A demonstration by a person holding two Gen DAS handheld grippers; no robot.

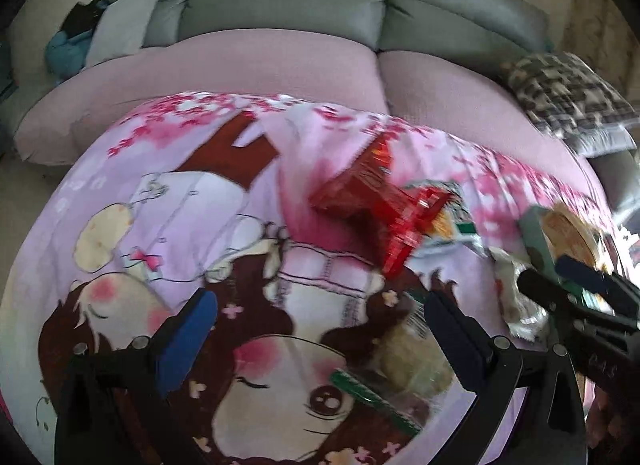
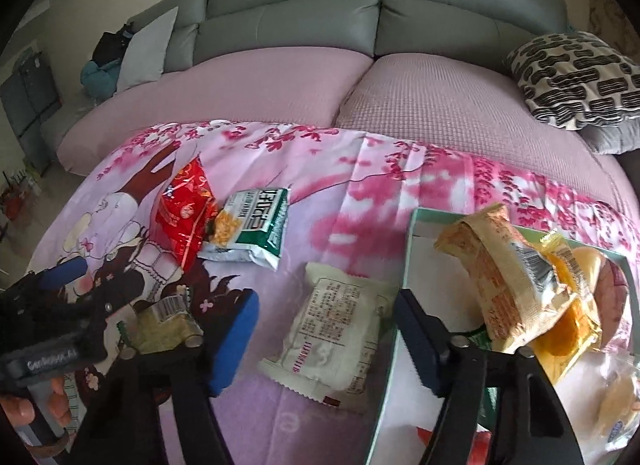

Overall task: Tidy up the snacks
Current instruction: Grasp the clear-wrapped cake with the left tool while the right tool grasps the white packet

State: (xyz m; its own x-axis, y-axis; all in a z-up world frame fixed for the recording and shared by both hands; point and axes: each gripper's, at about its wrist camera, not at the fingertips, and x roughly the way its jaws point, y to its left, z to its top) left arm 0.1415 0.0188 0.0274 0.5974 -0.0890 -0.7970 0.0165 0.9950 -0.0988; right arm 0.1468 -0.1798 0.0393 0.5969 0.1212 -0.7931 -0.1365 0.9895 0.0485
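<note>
White snack packet [image 2: 332, 341] lies between the parted, untouching fingers of the right gripper [image 2: 326, 339]; left gripper [image 1: 320, 341] gapes over a clear pastry packet [image 1: 404, 365].

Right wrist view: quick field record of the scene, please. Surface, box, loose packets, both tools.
surface: cartoon-print pink cloth spread in front of a grey sofa
box: green-rimmed box at right, holding a tan packet and an orange packet
loose packets: red packet touching a green-and-white packet; white packet beside the box
right tool: open, astride the white packet, pads not on it
left tool: open, above a clear packet
</note>
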